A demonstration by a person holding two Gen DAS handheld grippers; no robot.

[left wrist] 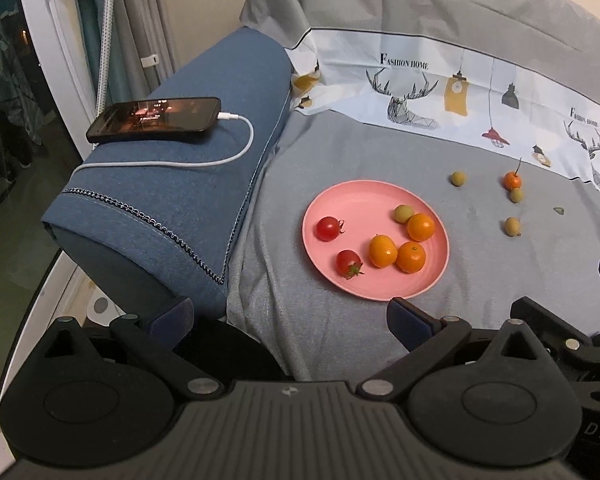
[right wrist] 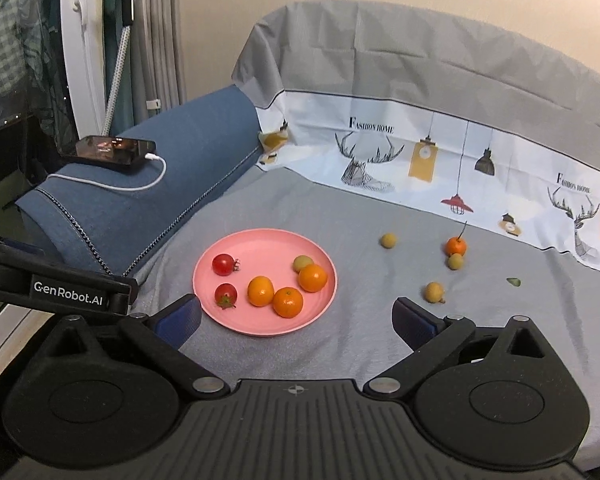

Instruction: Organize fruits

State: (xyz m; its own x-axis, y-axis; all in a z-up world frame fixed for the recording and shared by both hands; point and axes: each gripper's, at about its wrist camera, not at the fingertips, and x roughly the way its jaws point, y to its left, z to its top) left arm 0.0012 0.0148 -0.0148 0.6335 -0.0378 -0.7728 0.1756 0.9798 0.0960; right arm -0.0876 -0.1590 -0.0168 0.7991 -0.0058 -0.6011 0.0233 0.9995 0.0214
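Observation:
A pink plate (left wrist: 332, 200) (right wrist: 260, 242) lies on the grey sofa cover. It holds two red cherry tomatoes (left wrist: 328, 228) (right wrist: 223, 264), three small oranges (left wrist: 382, 251) (right wrist: 287, 301) and one pale green fruit (left wrist: 403, 213) (right wrist: 302, 263). Loose on the cover to the right lie three pale green fruits (left wrist: 511, 226) (right wrist: 434, 292) and a small orange with a stem (left wrist: 512, 180) (right wrist: 455, 246). My left gripper (left wrist: 290, 314) is open and empty, short of the plate's near rim. My right gripper (right wrist: 296, 316) is open wide and empty, above the plate's near edge.
A blue sofa arm (left wrist: 172, 184) (right wrist: 140, 200) at the left carries a phone (left wrist: 154, 119) (right wrist: 108, 150) on a white charging cable. The printed backrest cover (left wrist: 460, 92) (right wrist: 440, 160) rises behind. A small green leaf scrap (right wrist: 513, 281) lies at the right.

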